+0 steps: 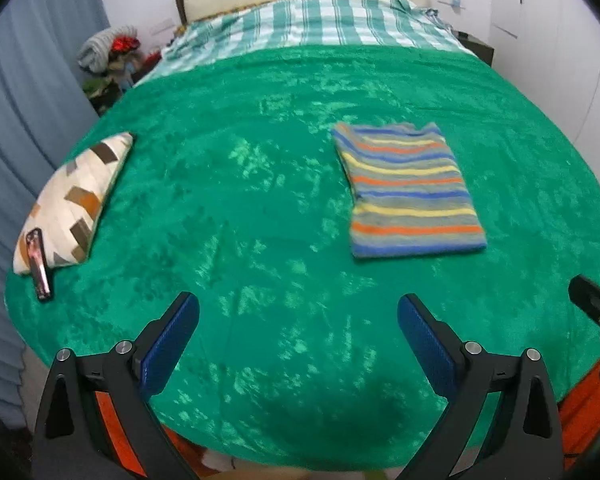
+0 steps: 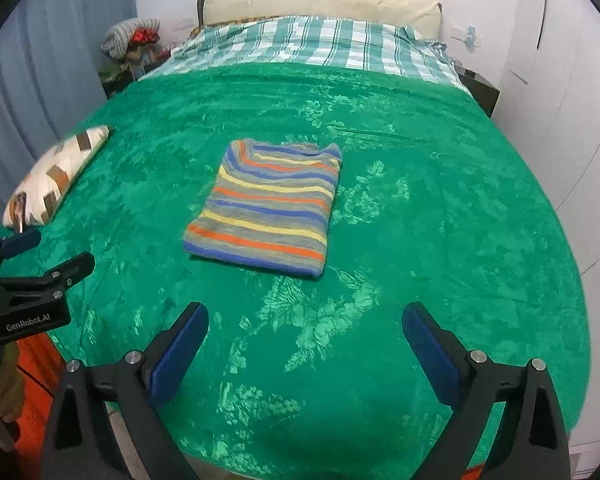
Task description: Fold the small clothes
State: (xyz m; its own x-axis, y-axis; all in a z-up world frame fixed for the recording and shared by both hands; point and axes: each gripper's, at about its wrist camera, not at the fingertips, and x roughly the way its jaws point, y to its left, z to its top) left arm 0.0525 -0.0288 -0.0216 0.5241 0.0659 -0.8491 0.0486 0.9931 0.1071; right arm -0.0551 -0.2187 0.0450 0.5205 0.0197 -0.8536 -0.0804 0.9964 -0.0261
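Folded garment (image 2: 266, 206) on bedspread (image 2: 420, 220), pillow (image 2: 56, 174) far left, phone (image 1: 38, 264) leaning against it

Plush, sheeny green blanket (image 2: 420, 200) under a soft knit striped garment (image 2: 268, 204).

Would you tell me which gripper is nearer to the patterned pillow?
Left. The left gripper hangs just in front of the patterned pillow, while the right gripper sits farther right, facing the folded striped shirt.

Green floral bedspread (image 2: 440, 208) covering the bed, with a checked sheet (image 2: 324, 42) and cream headboard (image 2: 320, 2) beyond. Patterned cushion (image 1: 74, 200) at the left edge; a phone (image 1: 39, 266) leans against it.
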